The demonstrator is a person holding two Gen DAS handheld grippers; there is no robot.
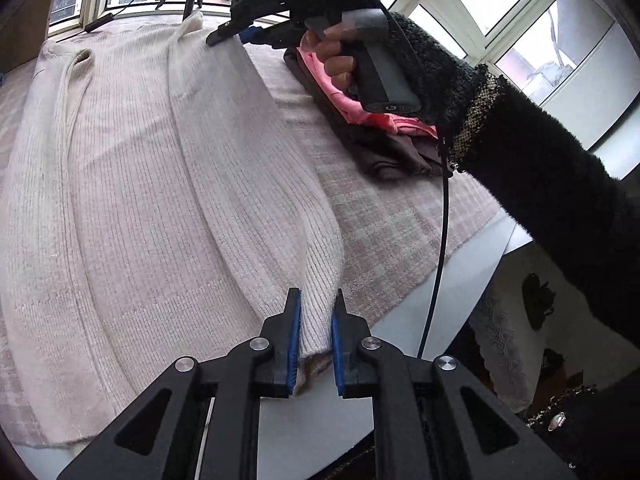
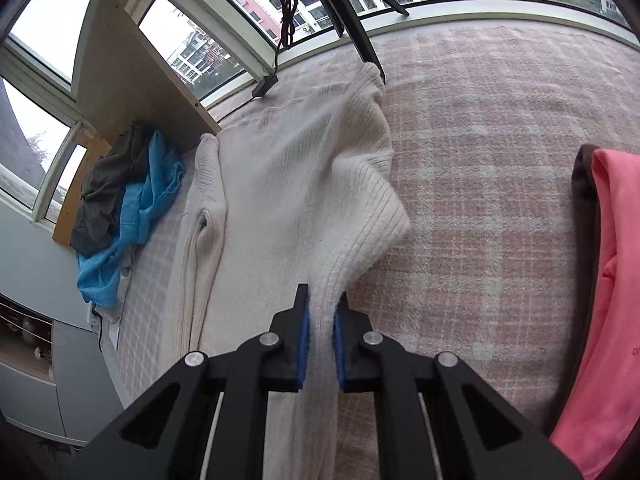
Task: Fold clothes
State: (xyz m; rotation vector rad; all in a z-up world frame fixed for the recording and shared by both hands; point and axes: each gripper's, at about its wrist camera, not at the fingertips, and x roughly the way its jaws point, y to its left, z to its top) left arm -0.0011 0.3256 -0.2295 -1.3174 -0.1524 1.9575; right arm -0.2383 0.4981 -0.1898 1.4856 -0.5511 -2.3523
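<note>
A cream ribbed-knit sweater (image 1: pixel 140 168) lies spread on a pink checked cloth (image 1: pixel 384 216) over the table. My left gripper (image 1: pixel 316 312) is shut on the sweater's right-hand edge near the table's near side, knit bunched between its blue pads. In the left wrist view my right gripper (image 1: pixel 240 34) sits at the far end of the same edge, held by a hand in a black sleeve. The right wrist view has my right gripper (image 2: pixel 321 308) shut on a raised fold of the sweater (image 2: pixel 304 168), with the turtleneck collar (image 2: pixel 208 184) lying to the left.
Folded pink and dark brown clothes (image 1: pixel 360 120) are stacked at the table's right, also showing as the pink garment (image 2: pixel 604 280). A blue and grey clothes heap (image 2: pixel 128 200) lies at the far left by a wooden board. Tripod legs (image 2: pixel 352 12) and a cable stand by the window.
</note>
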